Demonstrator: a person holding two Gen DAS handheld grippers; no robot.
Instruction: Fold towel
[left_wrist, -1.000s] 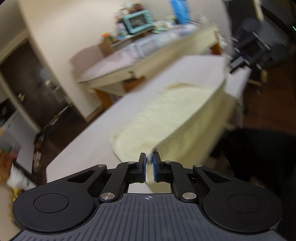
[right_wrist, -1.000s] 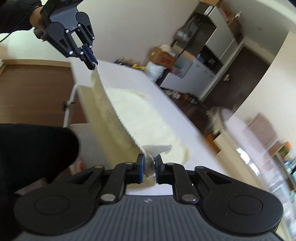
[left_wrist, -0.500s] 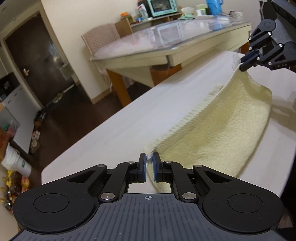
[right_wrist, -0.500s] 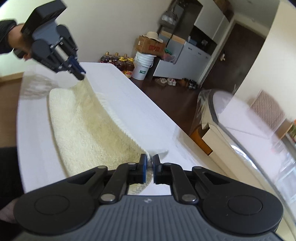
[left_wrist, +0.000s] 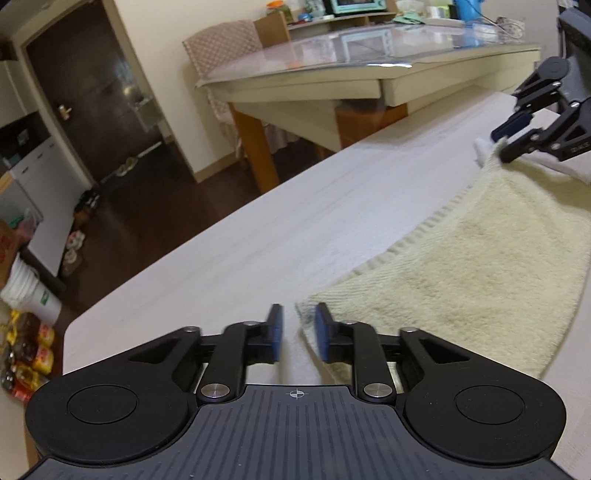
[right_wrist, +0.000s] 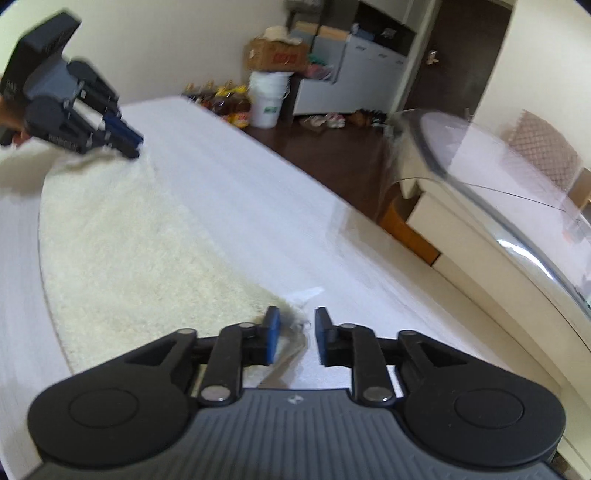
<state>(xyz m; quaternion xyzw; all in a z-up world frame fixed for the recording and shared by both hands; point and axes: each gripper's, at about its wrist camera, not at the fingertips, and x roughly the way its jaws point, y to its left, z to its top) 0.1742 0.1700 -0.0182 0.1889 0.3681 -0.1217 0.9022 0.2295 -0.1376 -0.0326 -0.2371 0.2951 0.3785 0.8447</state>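
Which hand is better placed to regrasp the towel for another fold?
Probably right. Both tools' jaws have just been opening; a corner of the towel lies squarely between the jaws of the right tool, but off to one side at the left tool.

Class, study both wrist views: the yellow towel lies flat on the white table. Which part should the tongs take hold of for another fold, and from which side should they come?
Probably the two corners along one short end of the towel. They lie flat on the table, so bring the left tongs and right tongs in low from beyond that edge, one pad sliding under. Both have just been opening, corners loose between them.
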